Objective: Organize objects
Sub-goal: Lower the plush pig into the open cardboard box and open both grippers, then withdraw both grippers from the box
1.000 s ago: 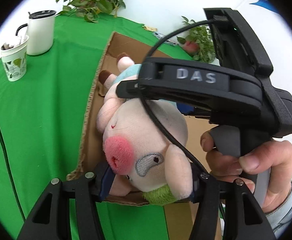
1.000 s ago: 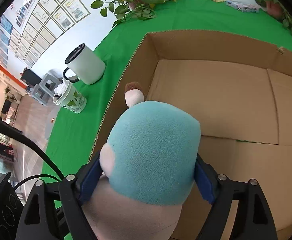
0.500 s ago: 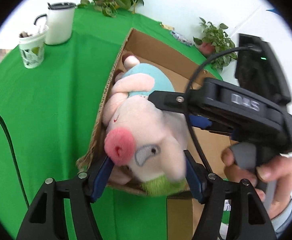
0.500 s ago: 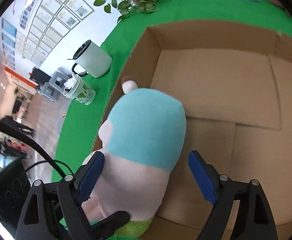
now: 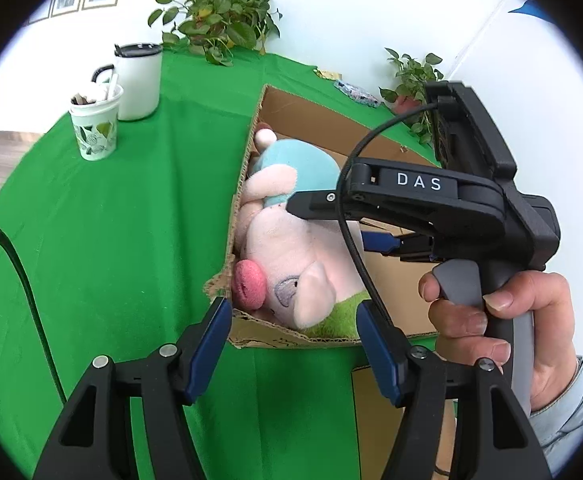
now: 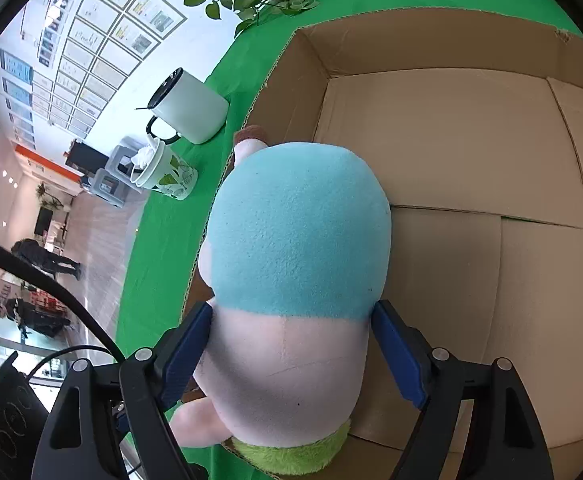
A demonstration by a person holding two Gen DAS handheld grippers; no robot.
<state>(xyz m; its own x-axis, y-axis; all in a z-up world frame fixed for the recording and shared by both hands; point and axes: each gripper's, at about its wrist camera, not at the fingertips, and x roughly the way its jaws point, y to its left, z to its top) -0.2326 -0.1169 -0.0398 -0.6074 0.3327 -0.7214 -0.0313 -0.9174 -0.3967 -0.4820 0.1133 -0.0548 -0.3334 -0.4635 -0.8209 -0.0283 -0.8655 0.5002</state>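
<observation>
One plush pig (image 5: pixel 291 256) lies inside the one cardboard box (image 6: pixel 451 152) against its left wall. The left gripper (image 5: pixel 291 340) fingers are spread apart just short of it; the right gripper (image 6: pixel 291 356) fingers flank its back, loosened. Two cups stand on the green worktop (image 5: pixel 111 240).

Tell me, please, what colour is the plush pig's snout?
The plush pig's snout is deep pink, clearest in the left wrist view.
</observation>
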